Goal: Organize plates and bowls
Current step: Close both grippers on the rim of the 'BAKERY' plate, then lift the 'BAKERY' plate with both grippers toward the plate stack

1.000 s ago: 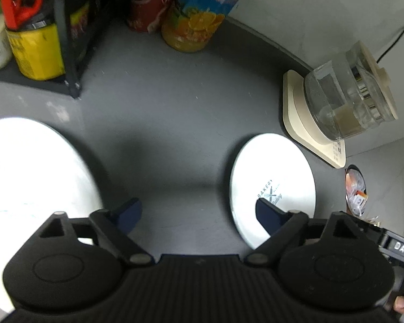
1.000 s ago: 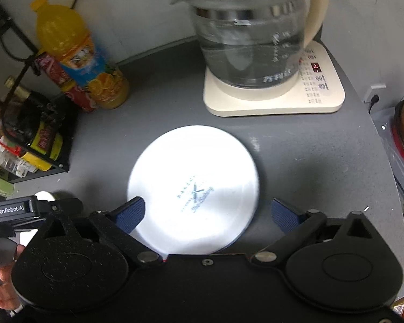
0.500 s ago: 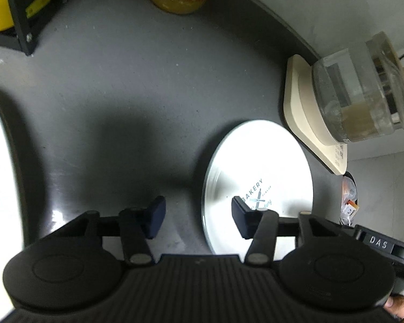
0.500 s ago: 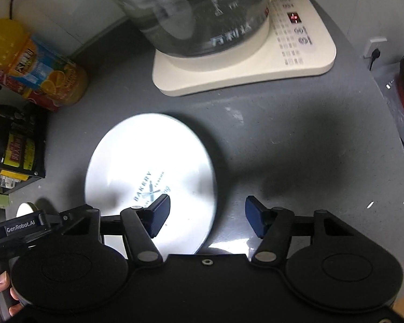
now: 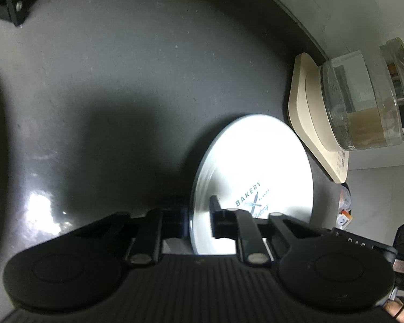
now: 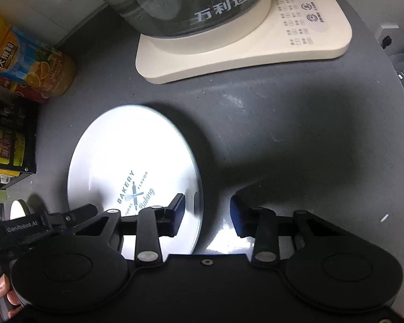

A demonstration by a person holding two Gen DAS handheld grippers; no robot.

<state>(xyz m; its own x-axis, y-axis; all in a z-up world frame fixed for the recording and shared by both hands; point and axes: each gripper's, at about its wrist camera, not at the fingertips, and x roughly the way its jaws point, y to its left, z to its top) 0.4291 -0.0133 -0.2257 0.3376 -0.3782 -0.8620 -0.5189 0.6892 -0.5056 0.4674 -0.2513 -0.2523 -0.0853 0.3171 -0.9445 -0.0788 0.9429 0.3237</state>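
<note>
Left wrist view: the left gripper (image 5: 199, 219) has just been closing and now pinches the left rim of the plate (image 5: 258, 172), one finger above it and one below. The right gripper (image 6: 206, 212) straddles the opposite rim, also closing, its fingers not yet visibly pressing. Taking both edges likely keeps the flat plate level when it is lifted off the counter (image 6: 282, 123). One printed plate lies near one kettle (image 6: 191, 2); a second white dish (image 6: 17, 208) peeks in at far left.

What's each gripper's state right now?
Left gripper: jaws just closing, clamped on the bakery plate at its rim.
Right gripper: jaws just closing, open around the same rim, not gripping.
</note>
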